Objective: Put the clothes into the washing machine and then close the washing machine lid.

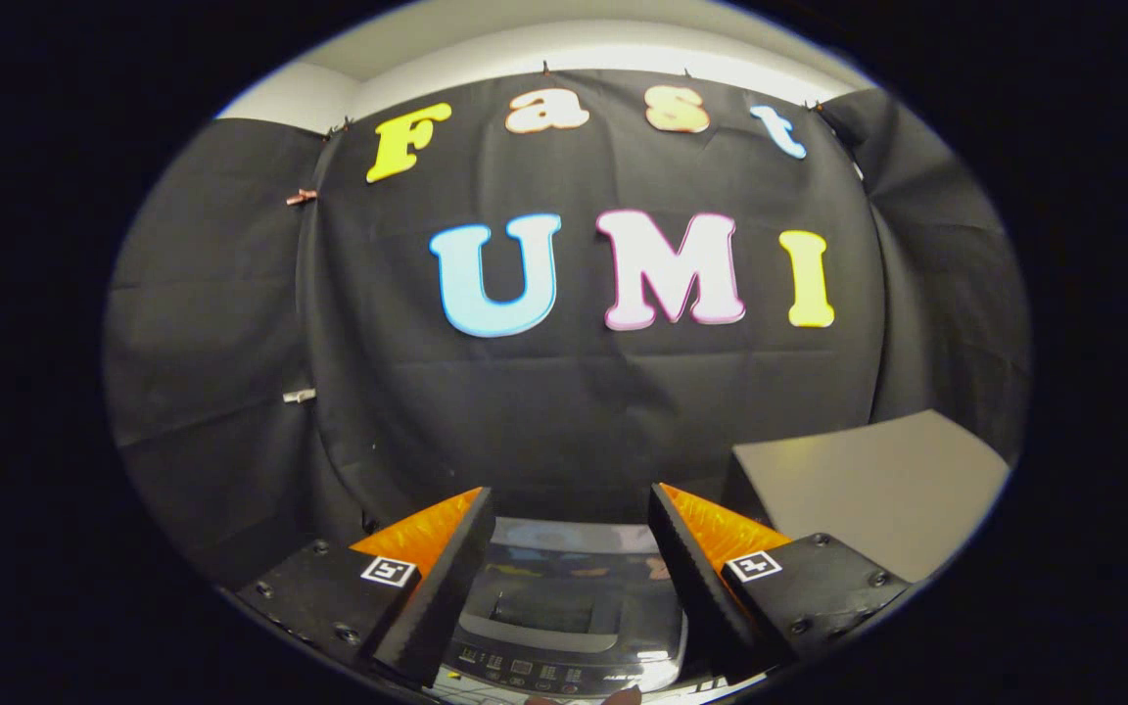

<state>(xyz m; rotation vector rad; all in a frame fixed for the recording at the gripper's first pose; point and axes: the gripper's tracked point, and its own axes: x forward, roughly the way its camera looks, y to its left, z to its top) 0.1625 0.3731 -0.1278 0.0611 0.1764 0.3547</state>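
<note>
The gripper has its fingers spread wide, holding nothing. The grey top-loading washing machine sits between them, its dark glass lid down. Clothes dropped now would land on the lid.

The tongs stand spread apart, gripping nothing. Between and below their fingers sits the washing machine, its dark glossy lid down and a control panel nearest. A grey box stands to the right, before black cloth.
</note>
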